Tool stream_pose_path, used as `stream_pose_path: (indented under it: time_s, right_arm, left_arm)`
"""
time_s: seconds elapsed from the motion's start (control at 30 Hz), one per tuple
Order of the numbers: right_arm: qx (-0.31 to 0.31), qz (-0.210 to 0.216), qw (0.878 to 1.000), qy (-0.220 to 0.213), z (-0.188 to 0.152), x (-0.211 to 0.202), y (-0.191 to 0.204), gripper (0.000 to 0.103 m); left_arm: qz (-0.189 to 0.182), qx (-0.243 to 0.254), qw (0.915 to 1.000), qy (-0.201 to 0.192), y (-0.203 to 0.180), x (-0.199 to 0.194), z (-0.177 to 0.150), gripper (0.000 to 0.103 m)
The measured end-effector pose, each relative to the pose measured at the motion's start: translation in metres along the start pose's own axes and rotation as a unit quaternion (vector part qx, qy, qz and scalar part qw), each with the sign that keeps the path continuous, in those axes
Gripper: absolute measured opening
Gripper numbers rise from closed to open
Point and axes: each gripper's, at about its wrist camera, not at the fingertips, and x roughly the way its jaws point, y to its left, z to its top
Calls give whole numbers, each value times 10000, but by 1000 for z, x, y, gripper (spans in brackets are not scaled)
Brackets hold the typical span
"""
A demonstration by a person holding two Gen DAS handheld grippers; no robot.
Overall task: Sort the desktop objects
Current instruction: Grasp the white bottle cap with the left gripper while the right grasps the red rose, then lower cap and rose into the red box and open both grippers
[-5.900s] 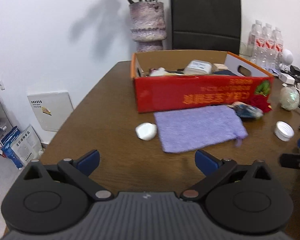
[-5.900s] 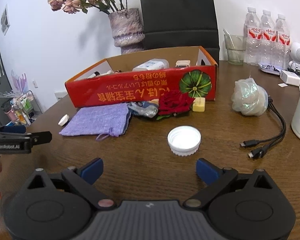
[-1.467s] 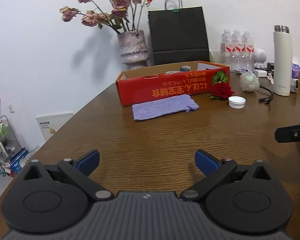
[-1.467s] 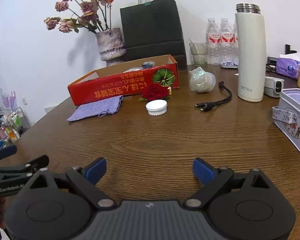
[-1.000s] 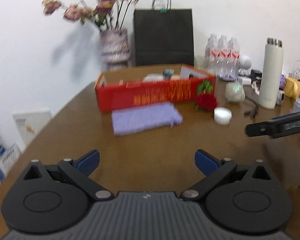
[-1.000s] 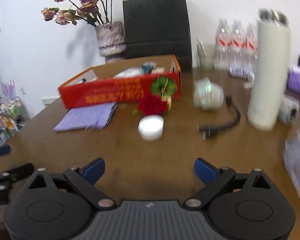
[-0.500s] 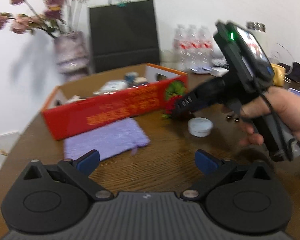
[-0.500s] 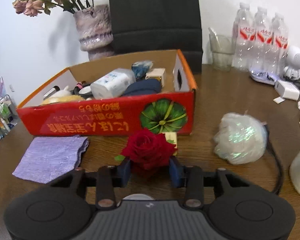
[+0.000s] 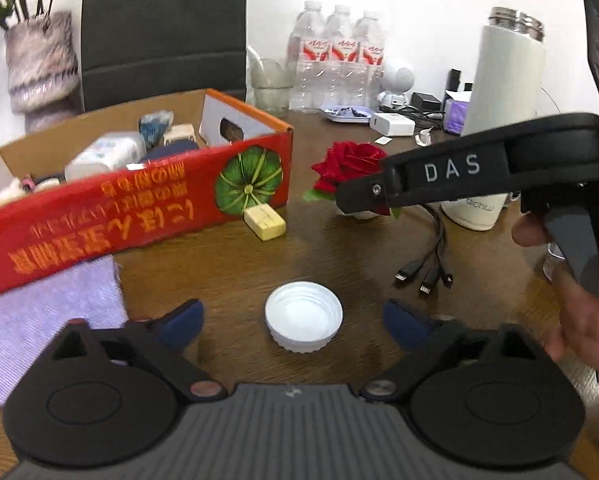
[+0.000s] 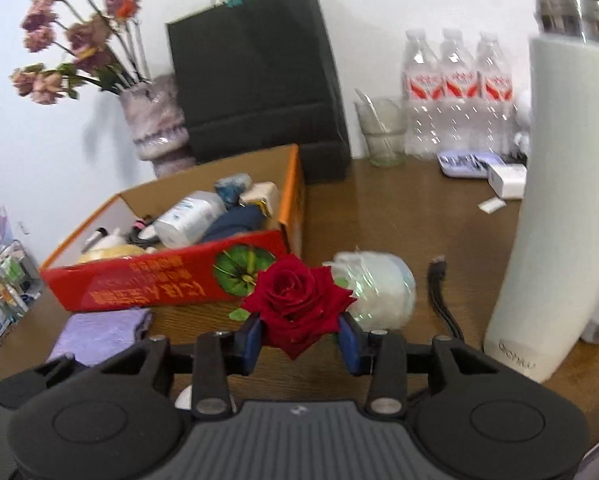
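Cap point(image 9: 303, 322) and rose point(image 10: 299, 304) are the two things in play, one to each hand. The white cap lies open side up on the bench point(image 9: 339, 256), straight ahead of the left hand-held gripper point(image 9: 293, 320) and between its two blue pads; being round, it has no long axis to line up with. Those jaws have just been closing in but are partly open, with a clear gap to the cap on either side, so nothing is gripped yet. The right hand-held gripper point(image 10: 301, 334) is clamped on the red rose, pads pressed to its sides, bloom facing up and forward. The red box point(image 10: 171, 280), already holding several items, lies ahead and to the left of the rose, near enough that I judge a short carry over its front wall comes next.
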Motion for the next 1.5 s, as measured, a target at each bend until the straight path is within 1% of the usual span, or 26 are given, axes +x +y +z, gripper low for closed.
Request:
stream_pose_path:
  time_s: [0.03, 0.07, 0.1, 0.17, 0.2, 0.33, 0.4, 0.47, 0.53, 0.6, 0.67, 0.77, 0.9, 0.97, 1.03, 1.1, 1.17, 1.2, 1.27, 1.3, 1.33, 1.37, 1.4, 1.43, 1.47, 1.5]
  right_arm:
    - [-10, -13, 10000, 13, 0, 1, 1, 39]
    - [-43, 0, 10000, -1, -1, 1, 2, 39]
    - [-60, 32, 10000, -48, -1, -2, 4, 39]
    - [-144, 107, 9998, -120, -2, -5, 8, 39]
    - [-207, 133, 9996, -141, -3, -6, 11, 39]
    - [-362, 58, 9993, -74, -8, -2, 21, 39]
    - [-444, 67, 9989, -95, -10, -2, 26, 39]
    - [-526, 134, 9982, -252, -11, -7, 31, 39]
    - [-627, 214, 9969, -415, -11, -12, 37, 39]
    - [-663, 315, 9959, -526, -9, -13, 42, 39]
    - [-642, 435, 9952, -604, -2, -14, 48, 38]
    - [-803, 524, 9913, -897, 17, -20, 61, 39]
    - [-1046, 463, 9878, -1056, 61, -13, 87, 41]
    - [-1007, 383, 9875, -1154, 79, -7, 96, 41]
    - [-886, 249, 9903, -1043, 97, 5, 101, 41]
    - [-899, 216, 9926, -788, 109, 21, 102, 41]
    - [-922, 39, 9943, -541, 116, 43, 101, 41]
    - [-909, -50, 9950, -410, 118, 54, 99, 41]
    - [-762, -99, 9970, -72, 120, 75, 91, 40]
    - [-716, -100, 9974, 54, 119, 82, 88, 40]
    - [-655, -120, 9976, 178, 118, 90, 84, 41]
    - [-586, -169, 9978, 244, 116, 97, 81, 44]
    - [-496, -210, 9981, 284, 112, 102, 77, 49]
    - [-327, -279, 9986, 295, 110, 107, 71, 58]
    - [-192, -301, 9989, 316, 109, 110, 66, 62]
    - [-57, -189, 9992, 359, 109, 111, 61, 62]
  left_arm:
    - [121, 107, 9998, -89, -2, -1, -2, 46]
    - [175, 193, 9996, -103, -2, -2, -1, 43]
    - [105, 169, 9998, -92, 1, -5, -1, 41]
    - [-86, -103, 9998, -139, 10, -10, -2, 41]
    - [-51, -194, 9996, -173, 14, -13, -5, 41]
    - [338, -394, 9977, -434, 26, -27, -7, 40]
    - [405, -592, 9944, -776, 37, -46, 1, 40]
    - [616, -817, 9884, -1124, 52, -61, 9, 41]
    - [865, -946, 9843, -1209, 68, -67, 17, 41]
    - [1050, -1069, 9820, -1150, 88, -69, 27, 41]
    - [1136, -1185, 9789, -1216, 105, -71, 42, 41]
    - [1200, -1307, 9736, -1436, 128, -75, 66, 41]
    - [1063, -1801, 9647, -1601, 154, -58, 100, 41]
    - [1092, -1863, 9659, -1427, 159, -34, 112, 41]
    - [995, -1897, 9704, -1120, 162, -5, 118, 41]
    - [788, -1961, 9746, -739, 165, 18, 116, 41]
    - [515, -2107, 9751, -457, 171, 34, 112, 41]
    - [494, -2133, 9750, -386, 173, 37, 111, 41]
    - [628, -2144, 9741, -343, 176, 41, 107, 43]
    - [622, -2164, 9738, -325, 178, 42, 107, 51]
    - [570, -2196, 9734, -306, 178, 42, 105, 63]
    - [449, -2256, 9728, -264, 178, 44, 103, 70]
    - [338, -2288, 9726, -228, 179, 47, 103, 72]
    - [413, -2255, 9731, -241, 177, 48, 102, 72]
    - [461, -2194, 9742, -258, 176, 48, 102, 73]
    - [462, -2180, 9746, -248, 176, 48, 103, 74]
